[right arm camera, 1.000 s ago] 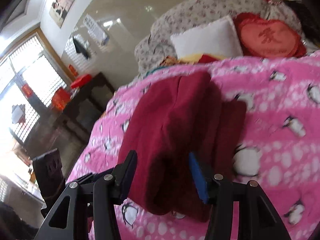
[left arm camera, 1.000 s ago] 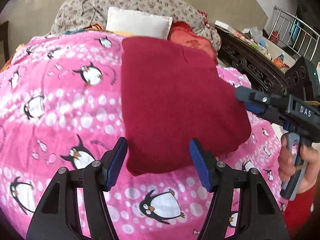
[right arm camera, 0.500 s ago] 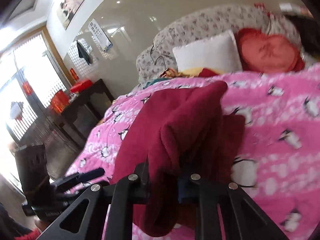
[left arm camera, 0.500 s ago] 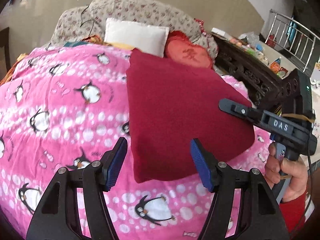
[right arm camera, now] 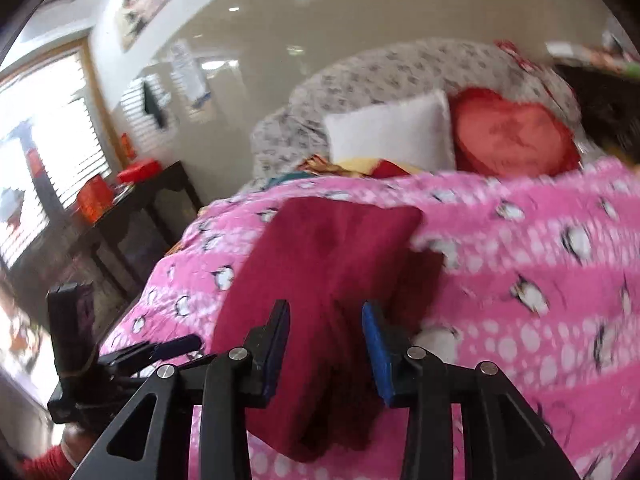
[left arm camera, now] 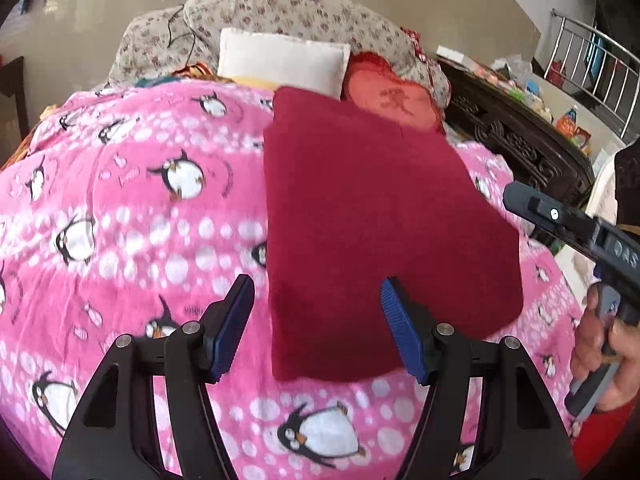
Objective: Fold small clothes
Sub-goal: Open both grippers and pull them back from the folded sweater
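Crimson folded garment [left arm camera: 380, 232] lies on the pink penguin blanket [left arm camera: 132, 240] of the bed, just ahead of my left tongs [left arm camera: 316, 328], whose blue pads stand wide apart, gripping nothing; my right tongs [right arm camera: 326, 354] straddle a raised fold of the garment [right arm camera: 320, 280], pads slightly apart; white pillow [left arm camera: 280, 60] and red heart cushion [left arm camera: 392, 100] lie beyond.

Glossy beige wall [right arm camera: 280, 60]; bright window [right arm camera: 48, 128]; dark wooden table [right arm camera: 152, 200].
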`<state>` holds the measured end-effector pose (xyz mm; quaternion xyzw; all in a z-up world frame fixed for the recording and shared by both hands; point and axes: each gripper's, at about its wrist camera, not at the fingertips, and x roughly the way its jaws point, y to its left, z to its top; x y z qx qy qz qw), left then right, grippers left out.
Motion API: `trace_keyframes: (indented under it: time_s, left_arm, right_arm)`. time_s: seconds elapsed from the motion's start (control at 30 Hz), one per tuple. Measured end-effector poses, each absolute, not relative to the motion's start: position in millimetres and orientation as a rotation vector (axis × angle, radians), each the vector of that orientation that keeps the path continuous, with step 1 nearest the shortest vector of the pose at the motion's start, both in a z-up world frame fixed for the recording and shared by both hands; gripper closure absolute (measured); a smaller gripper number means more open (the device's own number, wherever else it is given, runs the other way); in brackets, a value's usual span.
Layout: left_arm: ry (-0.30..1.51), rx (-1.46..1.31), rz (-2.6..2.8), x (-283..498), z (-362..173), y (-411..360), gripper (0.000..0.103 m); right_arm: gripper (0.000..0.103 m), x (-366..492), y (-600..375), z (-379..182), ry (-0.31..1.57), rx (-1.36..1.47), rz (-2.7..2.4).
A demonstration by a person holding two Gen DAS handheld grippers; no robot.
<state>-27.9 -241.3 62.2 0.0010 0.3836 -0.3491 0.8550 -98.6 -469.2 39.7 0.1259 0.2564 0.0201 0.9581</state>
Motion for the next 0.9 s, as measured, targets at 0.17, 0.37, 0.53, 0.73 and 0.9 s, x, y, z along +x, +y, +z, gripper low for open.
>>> trace_keyframes:
  time_s: [0.17, 0.37, 0.53, 0.73, 0.9]
  left_arm:
    - [0.840, 0.017, -0.724, -20.5, 49.6, -256.7, 0.037]
    - [0.873, 0.009, -0.721, -14.9, 29.5, -267.0, 0.028]
    - [0.868, 0.014, -0.706, -18.8, 34.1, -261.6, 0.028]
    - [0.853, 0.040, -0.673, -25.4, 37.0, -261.0, 0.028]
    - [0.852, 0.043, -0.644, -30.8, 39.3, -258.1, 0.028]
  right_arm:
    - [0.068, -48.4, -460.6, 17.2, 0.651, 0.129, -0.058]
    - [0.068, -31.3, -473.0, 3.2, 0.653, 0.133, -0.069]
    - [0.068, -65.1, -469.9, 22.0, 0.621, 0.198, -0.017]
    - [0.068, -93.9, -440.4, 14.5, 0.654, 0.113, -0.024]
    - [0.068, -77.6, -451.3, -19.9, 0.742, 0.178, -0.038]
